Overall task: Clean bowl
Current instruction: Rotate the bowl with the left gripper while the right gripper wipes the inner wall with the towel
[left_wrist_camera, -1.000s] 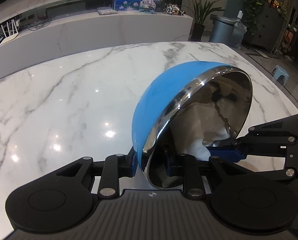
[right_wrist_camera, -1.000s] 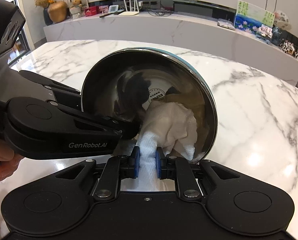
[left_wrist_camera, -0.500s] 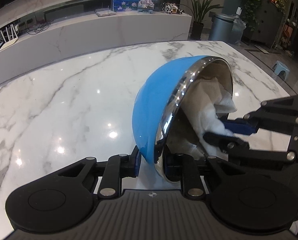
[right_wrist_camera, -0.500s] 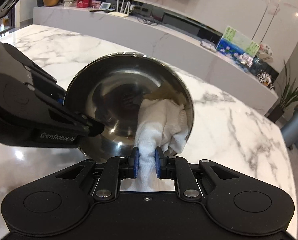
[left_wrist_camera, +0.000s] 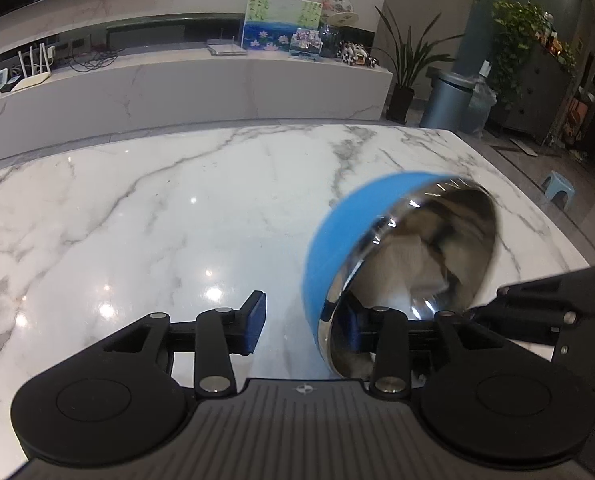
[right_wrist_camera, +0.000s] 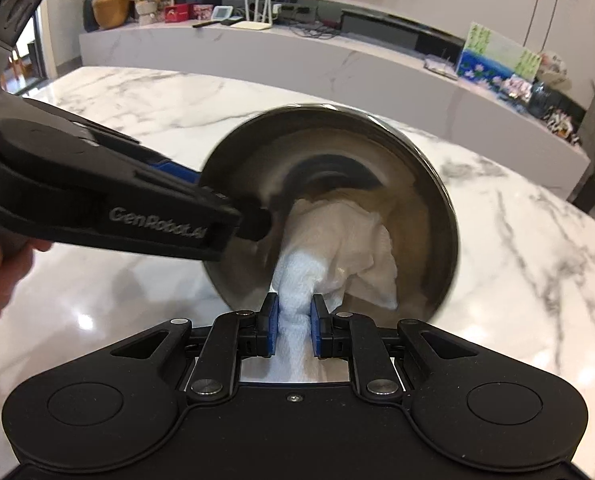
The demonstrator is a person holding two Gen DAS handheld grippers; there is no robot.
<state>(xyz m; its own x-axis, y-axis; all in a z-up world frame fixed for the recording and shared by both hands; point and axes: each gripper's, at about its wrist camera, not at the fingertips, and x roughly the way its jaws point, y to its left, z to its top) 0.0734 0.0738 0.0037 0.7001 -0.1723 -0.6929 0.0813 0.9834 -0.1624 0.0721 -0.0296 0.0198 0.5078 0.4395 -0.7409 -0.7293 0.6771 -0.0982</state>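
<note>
The bowl is blue outside and shiny steel inside. It stands tilted on its side over the marble table, blurred by motion. My left gripper is open: its left finger stands well clear of the blue wall, its right finger sits inside the rim. The bowl's rim lies between them. My right gripper is shut on a white paper towel, which is pressed into the steel inside of the bowl. The towel's reflection shows in the left wrist view.
The white marble table spreads wide to the left and behind the bowl. Its right edge drops to the floor, where a small blue stool stands. A long marble counter with clutter runs behind.
My left gripper has opened; it was shut on the bowl's rim before. The bowl has shifted right and tipped back in the left wrist view. The right gripper still holds the towel inside it.
</note>
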